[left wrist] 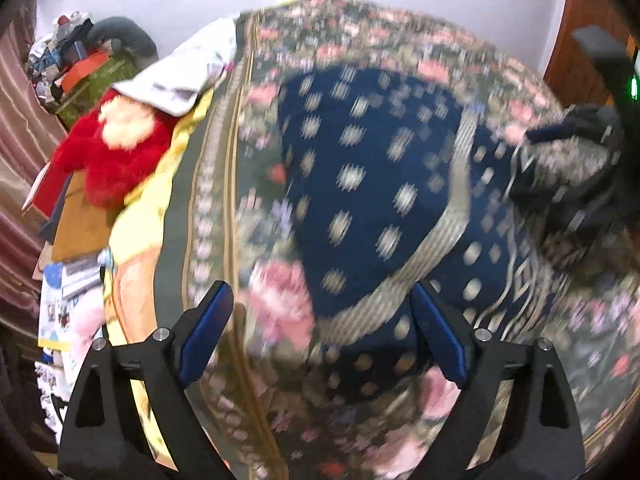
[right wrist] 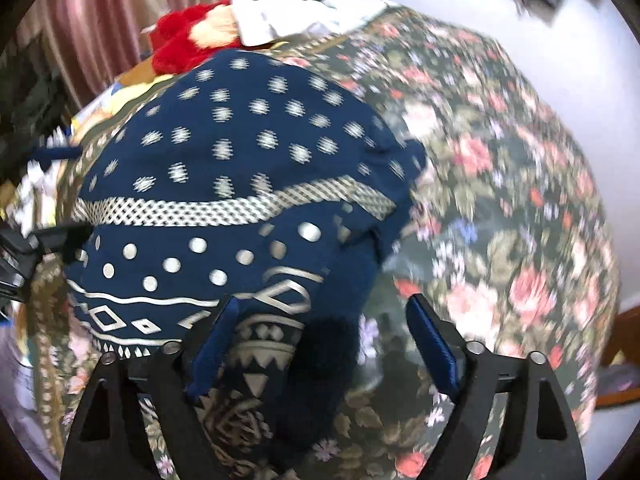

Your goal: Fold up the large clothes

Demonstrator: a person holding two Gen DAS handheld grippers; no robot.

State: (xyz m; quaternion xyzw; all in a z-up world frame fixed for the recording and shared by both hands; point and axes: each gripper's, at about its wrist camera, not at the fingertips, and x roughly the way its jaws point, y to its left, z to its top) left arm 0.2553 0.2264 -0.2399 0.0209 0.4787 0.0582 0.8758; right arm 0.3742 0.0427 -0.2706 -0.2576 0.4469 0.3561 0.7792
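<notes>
Bedding with a dark green floral print (left wrist: 256, 160) fills both views, spread wide as the surface under everything else; pink roses and a striped border run across it, all softened by motion blur. On top of it lies the navy garment (right wrist: 240, 184) (patterned with pale dots, a checked band and geometric lines), bunched in a rounded heap near the middle of the floral bedding; it sits just ahead of both tools. Behind it, towards the far edge, a red plush toy (left wrist: 116, 152) rests beside a white cloth (left wrist: 180, 80), with a yellow sheet (left wrist: 140, 220) below them and pink striped curtains (right wrist: 100, 20) at the side. The left gripper (left wrist: 320, 332) stands with its blue-padded jaws wide apart above the garment's edge, pressing on nothing; the right gripper (right wrist: 320, 340) is likewise spread wide, its left pad just beside a fold of navy cloth, though no grip is made.
</notes>
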